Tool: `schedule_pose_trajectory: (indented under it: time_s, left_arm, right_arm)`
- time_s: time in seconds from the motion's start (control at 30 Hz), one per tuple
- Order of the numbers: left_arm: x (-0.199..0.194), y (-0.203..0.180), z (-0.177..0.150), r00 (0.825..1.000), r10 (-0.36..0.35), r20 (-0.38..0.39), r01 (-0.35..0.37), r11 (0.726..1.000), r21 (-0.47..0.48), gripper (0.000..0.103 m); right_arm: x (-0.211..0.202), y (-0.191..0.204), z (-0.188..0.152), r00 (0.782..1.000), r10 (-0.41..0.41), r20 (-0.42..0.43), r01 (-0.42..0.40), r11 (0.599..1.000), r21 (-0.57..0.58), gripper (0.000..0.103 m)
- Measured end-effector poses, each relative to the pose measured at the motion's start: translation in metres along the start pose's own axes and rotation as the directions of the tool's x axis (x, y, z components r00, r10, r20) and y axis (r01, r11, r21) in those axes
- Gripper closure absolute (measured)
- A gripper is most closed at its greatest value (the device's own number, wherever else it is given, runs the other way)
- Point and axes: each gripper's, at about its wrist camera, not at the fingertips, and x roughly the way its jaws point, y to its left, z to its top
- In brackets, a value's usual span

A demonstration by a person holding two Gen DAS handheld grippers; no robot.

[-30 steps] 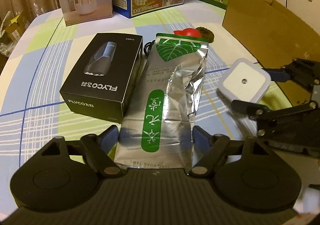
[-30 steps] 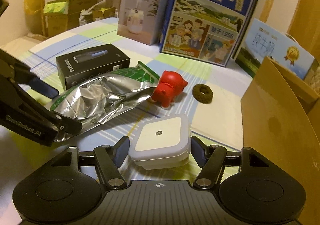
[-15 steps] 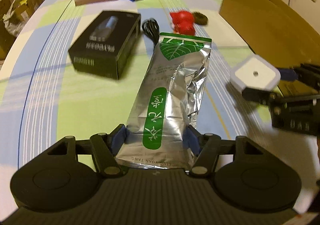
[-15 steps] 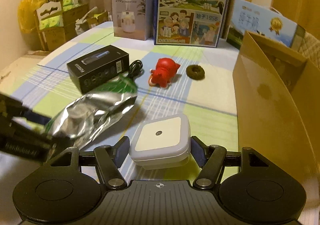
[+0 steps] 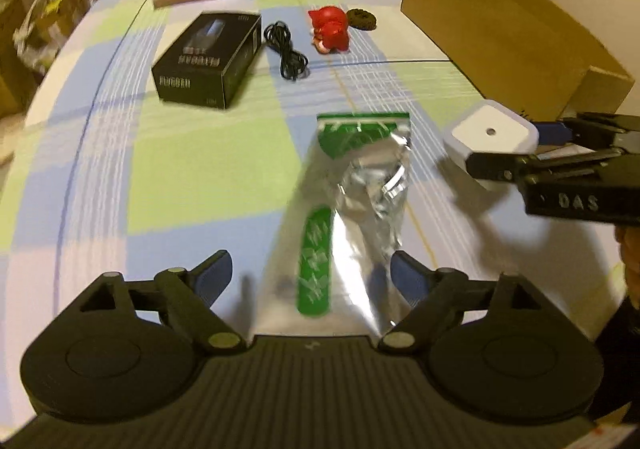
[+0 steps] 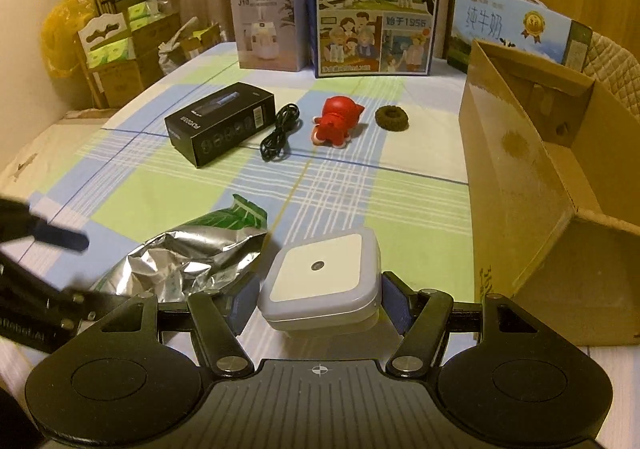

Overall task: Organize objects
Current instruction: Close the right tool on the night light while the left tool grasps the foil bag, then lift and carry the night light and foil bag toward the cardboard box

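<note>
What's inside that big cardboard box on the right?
From the right wrist view, the cardboard box shows only bare brown inner walls and a small hole. Its floor is hidden behind the near wall, so any contents there cannot be seen.

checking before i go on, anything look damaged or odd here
The silver and green foil pouch is badly crumpled along its right side and lies between the open fingers of the left gripper, ungripped. The red toy lies tipped over on the tablecloth. Nothing looks spilled.
</note>
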Motion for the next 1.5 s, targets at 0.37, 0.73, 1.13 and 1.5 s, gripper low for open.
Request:
schedule_pose_trajectory:
  time_s: [0.37,0.73,1.13,1.5]
  left_arm:
    - [0.051,-0.014,0.029,0.989,-0.063,-0.132,0.085,0.983,0.163,0.015]
    - [0.060,-0.014,0.031,0.988,-0.069,-0.141,0.094,0.980,0.174,0.028]
    - [0.043,0.002,0.029,0.992,-0.083,-0.094,0.092,0.991,0.093,0.059]
    - [0.052,-0.007,0.029,0.993,-0.038,-0.108,0.055,0.985,0.163,0.053]
  right_arm:
    - [0.007,-0.008,0.003,1.000,-0.006,-0.006,0.006,0.999,0.040,0.040]
    - [0.009,-0.009,0.005,1.000,0.014,-0.009,-0.013,0.999,0.048,0.040]
    - [0.008,-0.006,0.006,1.000,0.022,-0.001,-0.022,0.998,0.053,0.040]
    - [0.012,0.000,0.006,0.999,0.033,-0.007,-0.033,0.999,0.042,0.040]
